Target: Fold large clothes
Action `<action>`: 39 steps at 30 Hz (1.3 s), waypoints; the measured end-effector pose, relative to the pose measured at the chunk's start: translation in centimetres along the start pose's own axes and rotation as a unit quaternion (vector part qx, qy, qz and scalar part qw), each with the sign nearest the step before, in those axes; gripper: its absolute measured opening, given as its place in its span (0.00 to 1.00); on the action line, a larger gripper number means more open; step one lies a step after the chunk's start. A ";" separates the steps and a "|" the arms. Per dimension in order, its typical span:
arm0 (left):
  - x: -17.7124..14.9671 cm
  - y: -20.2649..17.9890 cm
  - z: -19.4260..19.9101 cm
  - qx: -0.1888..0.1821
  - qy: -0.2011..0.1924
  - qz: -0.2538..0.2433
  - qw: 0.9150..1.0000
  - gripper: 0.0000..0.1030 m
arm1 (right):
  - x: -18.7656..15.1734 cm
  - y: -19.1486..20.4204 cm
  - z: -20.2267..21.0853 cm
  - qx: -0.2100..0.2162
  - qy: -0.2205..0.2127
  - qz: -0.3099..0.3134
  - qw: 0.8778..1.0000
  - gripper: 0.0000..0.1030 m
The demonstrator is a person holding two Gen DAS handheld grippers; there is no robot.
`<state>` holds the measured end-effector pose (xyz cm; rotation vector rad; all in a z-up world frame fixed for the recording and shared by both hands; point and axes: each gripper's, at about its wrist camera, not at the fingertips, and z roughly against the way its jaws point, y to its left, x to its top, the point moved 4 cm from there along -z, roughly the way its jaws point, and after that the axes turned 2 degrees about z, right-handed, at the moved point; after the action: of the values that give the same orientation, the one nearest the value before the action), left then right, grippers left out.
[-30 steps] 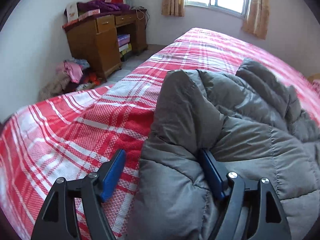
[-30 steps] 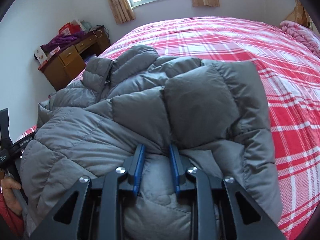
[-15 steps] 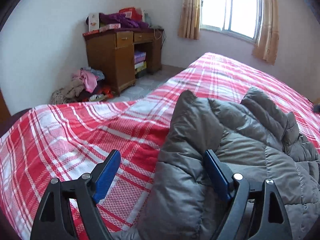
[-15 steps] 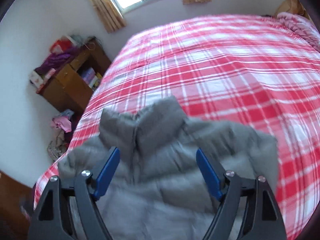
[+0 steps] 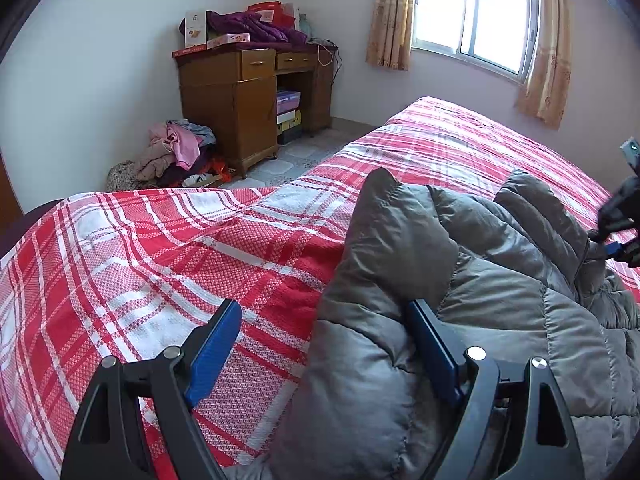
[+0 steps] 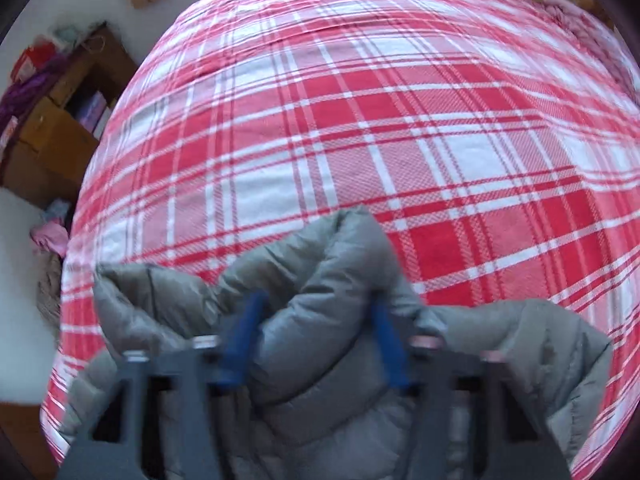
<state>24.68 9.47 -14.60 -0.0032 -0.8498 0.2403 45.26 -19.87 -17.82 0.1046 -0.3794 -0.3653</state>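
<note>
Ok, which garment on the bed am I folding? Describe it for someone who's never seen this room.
Start at the big bed with the red and white checked cover. On its near part lies a grey quilted puffer jacket, the only garment on the bed. The pink and beige clothes are heaped on the floor beside the wooden desk, so its puffy grey panels mark it out.

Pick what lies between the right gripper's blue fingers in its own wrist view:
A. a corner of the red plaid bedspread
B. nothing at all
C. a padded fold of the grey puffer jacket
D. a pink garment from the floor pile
C: in the right wrist view a puffy fold of the grey jacket bulges up between the closing right gripper fingers, above the red plaid bedspread.
</note>
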 end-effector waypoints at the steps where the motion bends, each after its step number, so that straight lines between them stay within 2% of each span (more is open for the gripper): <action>1: 0.0 0.0 0.0 -0.001 0.000 0.000 1.000 0.82 | -0.3 -0.3 0.4 0.000 -0.004 0.012 1.000 0.17; 4: 0.0 0.1 0.0 -0.002 0.001 0.002 1.000 0.82 | -1.7 -2.0 2.5 0.014 -0.021 0.026 0.999 0.12; 11: 0.0 0.2 0.0 -0.007 0.002 0.004 1.000 0.82 | -6.9 -6.0 8.0 0.026 -0.067 0.034 0.997 0.11; 14: 0.0 0.4 0.0 -0.014 0.003 0.006 1.000 0.82 | -9.3 -8.1 7.6 0.028 -0.082 0.019 0.996 0.11; 17: 0.0 0.4 0.1 -0.030 0.006 0.008 1.000 0.82 | -11.5 -9.7 4.5 0.044 -0.080 -0.008 0.996 0.11; 18: 0.1 0.3 0.3 -0.040 0.005 0.006 0.999 0.82 | -12.2 -9.9 3.6 0.050 -0.094 -0.007 0.994 0.11; 20: 0.3 -0.1 0.9 -0.057 0.007 -0.009 0.998 0.82 | -13.0 -9.5 3.5 0.052 -0.151 0.019 0.987 0.11; 21: 0.6 -0.3 1.4 -0.061 0.008 -0.018 0.998 0.82 | -13.0 -9.5 3.6 0.054 -0.158 0.018 0.986 0.11; 23: 1.9 -0.8 3.4 -0.078 0.000 -0.019 0.997 0.82 | -12.9 -9.5 3.6 0.059 -0.159 0.015 0.985 0.11; 26: 5.3 -2.1 6.5 -0.149 -0.027 0.009 0.988 0.82 | -12.5 -9.8 3.6 0.072 -0.163 0.009 0.984 0.12; 30: 9.6 -6.9 6.8 -0.183 -0.041 -0.017 0.982 0.88 | -12.4 -10.1 3.5 0.087 -0.168 0.001 0.982 0.12; 32: 10.5 -9.8 5.0 -0.188 -0.024 -0.039 0.981 0.88 | -12.8 -10.2 3.7 0.089 -0.170 0.000 0.981 0.12; 35: 10.0 -13.7 1.4 -0.176 0.032 -0.074 0.981 0.88 | -13.2 -10.3 3.7 0.094 -0.171 -0.002 0.981 0.12; 39: 9.4 -15.5 -2.4 -0.167 0.087 -0.039 0.981 0.88 | -13.3 -10.6 3.7 0.103 -0.173 -0.007 0.979 0.12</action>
<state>35.66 -3.39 -7.67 -0.3014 -0.7060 0.0208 28.90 -24.92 -20.76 0.2484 -0.7619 -0.3573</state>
